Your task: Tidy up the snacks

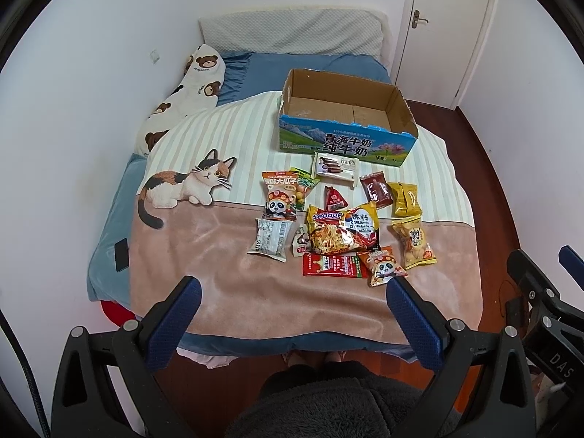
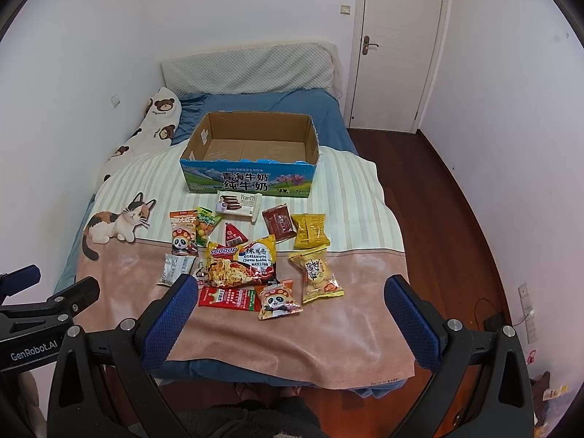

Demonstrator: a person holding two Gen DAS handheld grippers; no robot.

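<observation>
Cardboard box (image 1: 346, 116) behind snacks (image 1: 339, 226), grippers apart

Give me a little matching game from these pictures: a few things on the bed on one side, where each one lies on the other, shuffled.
Things:
1. cardboard box
2. Sedaap noodle pack
3. phone
4. red sachet

Places:
A. on the blue sheet at the bed's left edge
B. nearest the grippers, just in front of the noodles
C. farthest back, behind all the snacks
D. middle of the snack pile

Pairs: 1-C, 2-D, 3-A, 4-B
</observation>
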